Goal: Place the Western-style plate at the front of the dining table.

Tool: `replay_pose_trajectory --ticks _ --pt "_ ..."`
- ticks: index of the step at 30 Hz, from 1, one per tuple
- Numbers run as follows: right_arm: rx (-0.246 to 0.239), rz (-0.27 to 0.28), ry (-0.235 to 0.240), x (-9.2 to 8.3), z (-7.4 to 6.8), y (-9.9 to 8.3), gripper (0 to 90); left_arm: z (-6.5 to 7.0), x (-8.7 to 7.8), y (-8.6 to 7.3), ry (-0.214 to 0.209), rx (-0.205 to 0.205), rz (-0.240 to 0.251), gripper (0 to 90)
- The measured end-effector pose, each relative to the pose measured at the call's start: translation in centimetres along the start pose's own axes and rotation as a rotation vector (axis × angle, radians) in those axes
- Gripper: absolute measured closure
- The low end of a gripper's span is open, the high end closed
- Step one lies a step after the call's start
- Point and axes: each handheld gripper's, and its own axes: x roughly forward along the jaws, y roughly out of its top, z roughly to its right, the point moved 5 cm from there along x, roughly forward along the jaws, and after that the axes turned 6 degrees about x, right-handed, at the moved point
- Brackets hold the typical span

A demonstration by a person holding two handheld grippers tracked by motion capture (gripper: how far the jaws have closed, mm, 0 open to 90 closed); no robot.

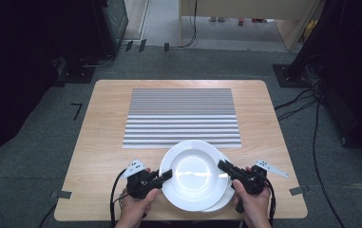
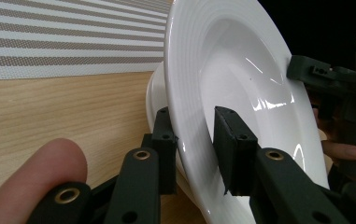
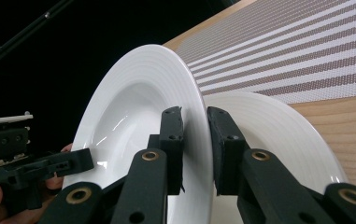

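Pinching the top white plate [image 1: 194, 173] by its two side edges, left gripper [image 1: 166, 175] and right gripper [image 1: 223, 166] both clamped on it, near table [image 1: 102, 142] edge, over another plate [image 3: 278, 135], probably hard, slippery, breakable.

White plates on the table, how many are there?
2. The top plate is gripped at opposite rims by the left gripper and right gripper. The lower plate lies beneath it, peeking out at the right. More could be hidden underneath.
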Motion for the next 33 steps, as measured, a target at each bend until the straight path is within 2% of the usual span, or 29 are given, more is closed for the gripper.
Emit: replay_pose_trajectory --ticks 9,13,20,24,33 --pt "-0.005 0.008 0.013 0.0 -0.4 0.2 78.2 0.0 -0.3 0.3 0.004 -0.001 0.016 72.7" --pt "-0.009 0.009 0.018 0.1 -0.6 0.2 78.4 0.0 -0.4 0.6 0.035 0.006 0.029 72.4" --pt "-0.020 0.017 0.023 0.6 -1.1 0.7 78.5 -0.5 -0.6 1.3 0.022 -0.004 0.039 73.0" --pt "-0.010 0.017 0.026 1.0 -1.2 1.3 78.6 -0.9 -0.6 2.2 0.006 -0.017 0.039 73.3" --pt "-0.028 0.026 0.030 2.4 -1.9 3.1 78.5 -1.9 -0.5 4.3 0.018 -0.021 0.059 73.8"
